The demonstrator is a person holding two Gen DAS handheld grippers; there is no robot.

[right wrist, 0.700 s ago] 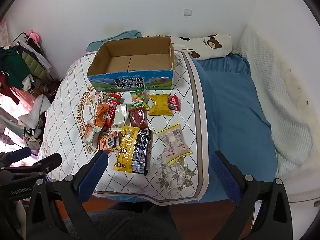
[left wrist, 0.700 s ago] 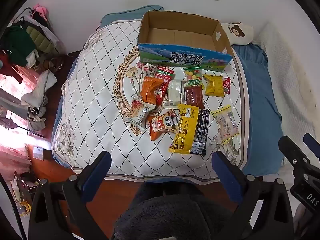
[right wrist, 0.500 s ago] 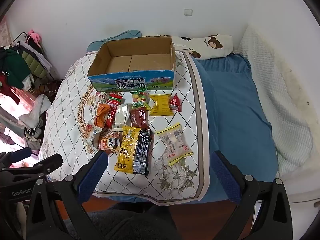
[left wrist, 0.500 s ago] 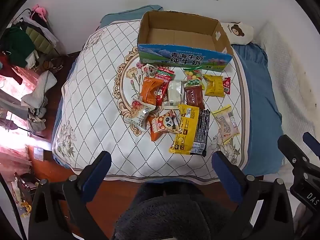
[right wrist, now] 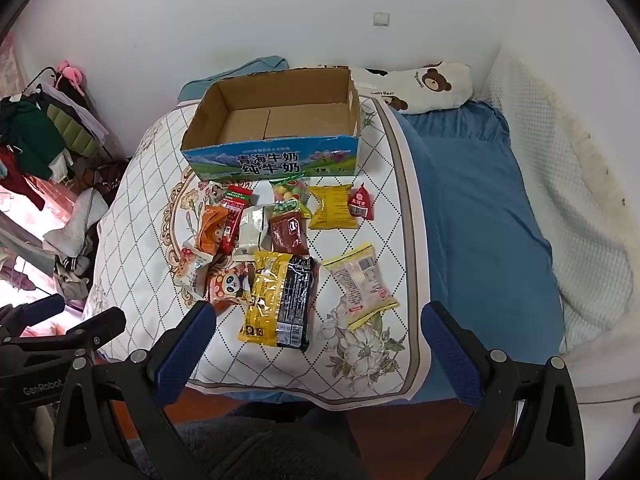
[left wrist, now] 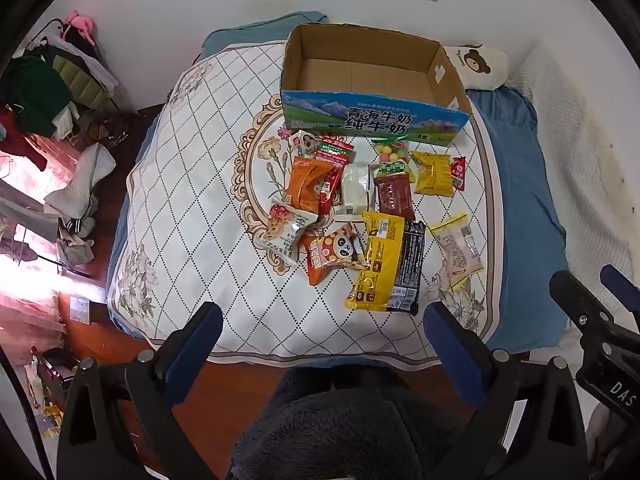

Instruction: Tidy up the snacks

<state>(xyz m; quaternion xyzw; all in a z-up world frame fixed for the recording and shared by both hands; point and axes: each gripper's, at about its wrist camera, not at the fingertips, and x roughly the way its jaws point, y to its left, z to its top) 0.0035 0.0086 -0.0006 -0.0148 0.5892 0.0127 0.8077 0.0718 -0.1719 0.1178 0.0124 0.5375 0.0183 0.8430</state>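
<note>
Snacks, assorted foil and plastic packets (left wrist: 360, 216), lie heaped just before the open cardboard milk carton (left wrist: 372, 76). Left gripper (left wrist: 320, 344) and right gripper (right wrist: 316, 340) gape wide, empty. Overlapping slick wrappers probably slip or lift together.

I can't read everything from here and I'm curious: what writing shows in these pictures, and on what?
"青海牛奶 纯牛奶": cardboard box front.
"GenRobot": left gripper body.
"DAS": right gripper body, cut off.
"Bear": bear pillow, partly legible.
Snack packets: print too small to read.
</note>
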